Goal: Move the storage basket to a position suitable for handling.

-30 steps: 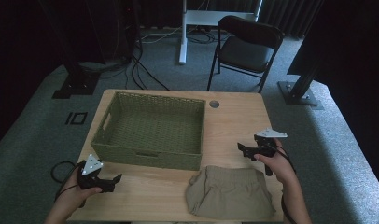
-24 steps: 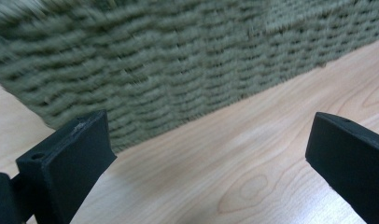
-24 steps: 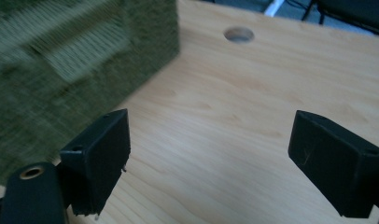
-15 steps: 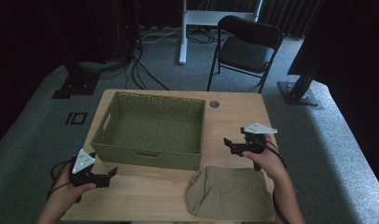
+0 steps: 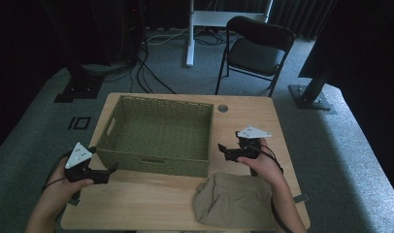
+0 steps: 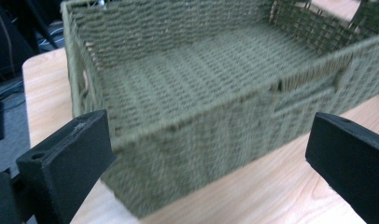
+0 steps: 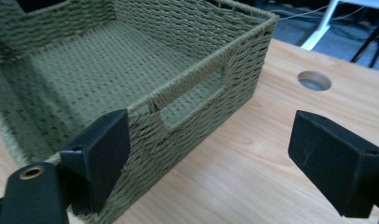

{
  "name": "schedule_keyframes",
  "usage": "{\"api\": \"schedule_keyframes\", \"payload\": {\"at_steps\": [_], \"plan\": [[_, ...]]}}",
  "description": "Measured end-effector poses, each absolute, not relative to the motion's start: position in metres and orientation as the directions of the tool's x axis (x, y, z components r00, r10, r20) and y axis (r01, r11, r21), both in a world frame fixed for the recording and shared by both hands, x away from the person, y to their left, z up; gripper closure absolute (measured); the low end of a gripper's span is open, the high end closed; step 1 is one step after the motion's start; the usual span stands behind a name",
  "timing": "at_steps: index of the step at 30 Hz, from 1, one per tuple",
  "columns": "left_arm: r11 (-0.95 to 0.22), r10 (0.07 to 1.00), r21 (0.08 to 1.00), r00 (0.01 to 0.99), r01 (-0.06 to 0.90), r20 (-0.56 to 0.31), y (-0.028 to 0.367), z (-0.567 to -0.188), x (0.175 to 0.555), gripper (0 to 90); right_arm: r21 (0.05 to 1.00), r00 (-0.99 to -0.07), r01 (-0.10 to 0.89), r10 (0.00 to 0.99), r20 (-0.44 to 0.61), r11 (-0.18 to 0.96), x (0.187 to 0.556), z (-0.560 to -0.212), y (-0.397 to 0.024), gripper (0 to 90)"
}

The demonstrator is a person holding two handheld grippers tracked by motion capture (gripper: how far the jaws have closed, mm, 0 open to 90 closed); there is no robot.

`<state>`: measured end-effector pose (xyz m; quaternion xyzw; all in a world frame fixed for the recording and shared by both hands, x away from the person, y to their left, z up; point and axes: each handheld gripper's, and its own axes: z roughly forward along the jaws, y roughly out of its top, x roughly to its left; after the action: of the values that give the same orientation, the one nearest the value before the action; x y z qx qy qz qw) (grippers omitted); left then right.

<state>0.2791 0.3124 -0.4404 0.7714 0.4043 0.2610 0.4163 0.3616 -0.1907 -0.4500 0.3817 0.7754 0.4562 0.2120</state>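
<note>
- A green woven basket stands on the wooden table, toward the far and left part of it, and it has nothing inside
- The basket has a handle opening in its walls; one opening is seen in the right gripper view, in the side wall that faces the right gripper
- A beige folded cloth lies at the near edge of the table, to the right of the middle, near the basket but apart from it
- The left gripper is just beside the near left corner of the basket; its jaws stand wide apart and hold nothing
- The right gripper is just beside the right wall of the basket, above the cloth; its jaws are also wide and hold nothing
- A round hole is in the table top, near the far right corner of the basket
- A black folding chair stands on the grey floor behind the table
</note>
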Motion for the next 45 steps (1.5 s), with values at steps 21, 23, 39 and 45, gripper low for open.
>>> {"api": "schedule_keyframes", "payload": {"at_steps": [21,23,39,45], "plan": [[-0.233,0.922,0.866,0.384,0.443,0.051,0.339,-0.43,0.353,8.2,0.867,-0.65,0.381,0.76,0.003,0.322,0.366,-0.457,-0.14,12.5],[-0.214,0.936,0.865,0.348,0.454,0.049,0.342,-0.434,0.358,8.6,0.866,-0.644,0.385,0.765,0.005,0.319,0.367,-0.459,-0.139,12.5],[-0.146,0.968,0.788,0.252,0.598,-0.012,0.346,-0.467,0.369,57.9,0.85,-0.629,0.399,0.777,-0.018,0.343,0.357,-0.466,-0.134,32.8],[-0.112,0.963,0.76,0.26,0.64,-0.077,0.341,-0.469,0.368,71.9,0.839,-0.618,0.408,0.785,-0.035,0.359,0.356,-0.466,-0.128,39.9]]}}
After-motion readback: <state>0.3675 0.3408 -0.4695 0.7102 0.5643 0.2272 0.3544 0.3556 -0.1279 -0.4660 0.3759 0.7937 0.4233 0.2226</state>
